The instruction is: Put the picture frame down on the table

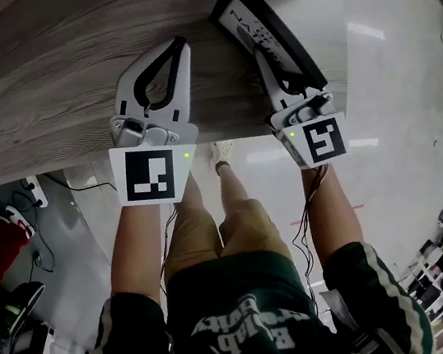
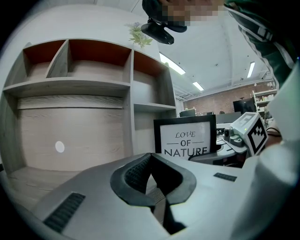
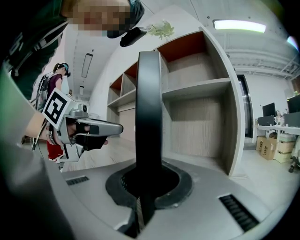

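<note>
A black picture frame [image 1: 267, 30] with a white "LOVE OF NATURE" print is over the right end of the wooden table [image 1: 48, 83]. My right gripper [image 1: 259, 47] is shut on its edge. In the right gripper view the frame [image 3: 149, 108] rises edge-on from between the jaws. The left gripper view shows its printed face [image 2: 185, 136] upright. I cannot tell whether its lower edge touches the table. My left gripper [image 1: 180, 45] hovers over the table to the left of the frame, shut with nothing between its black pads [image 2: 133, 173].
A wooden shelf unit [image 2: 98, 79] with open compartments stands behind the table, its side panel [image 3: 225, 117] close to the frame on the right. A small plant [image 2: 139, 33] sits on top. The table's near edge [image 1: 52, 161] is just ahead of the person's legs.
</note>
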Available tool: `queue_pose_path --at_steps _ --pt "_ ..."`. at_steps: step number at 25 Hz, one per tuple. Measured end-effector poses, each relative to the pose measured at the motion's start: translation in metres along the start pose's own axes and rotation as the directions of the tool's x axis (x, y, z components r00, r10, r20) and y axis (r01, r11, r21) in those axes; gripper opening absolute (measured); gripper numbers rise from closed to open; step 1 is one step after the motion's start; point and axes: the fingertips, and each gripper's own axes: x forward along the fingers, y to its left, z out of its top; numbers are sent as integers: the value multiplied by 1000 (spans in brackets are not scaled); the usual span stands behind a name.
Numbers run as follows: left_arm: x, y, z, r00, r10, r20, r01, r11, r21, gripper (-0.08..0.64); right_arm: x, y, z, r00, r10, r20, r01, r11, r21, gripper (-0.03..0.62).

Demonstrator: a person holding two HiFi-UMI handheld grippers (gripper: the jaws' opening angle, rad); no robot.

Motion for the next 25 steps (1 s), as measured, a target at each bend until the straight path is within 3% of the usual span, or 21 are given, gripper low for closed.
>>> queue_pose_path --at_steps 5,6,7,25 --pt "1 2 -5 1000 4 1 -3 999 -36 18 2 3 -1 1000 25 14 -26 999 33 54" --pt "1 1 -5 1000 4 3 -4 999 -46 18 2 5 -1 999 29 17 -30 999 37 149" --pt "1 1 -4 1000 3 6 -3 999 -52 18 2 5 -1 999 30 17 -31 999 35 187" --pt "3 -12 -13 1000 12 -1 -12 998 -66 18 -17 6 -16 999 42 2 -42 999 30 199"
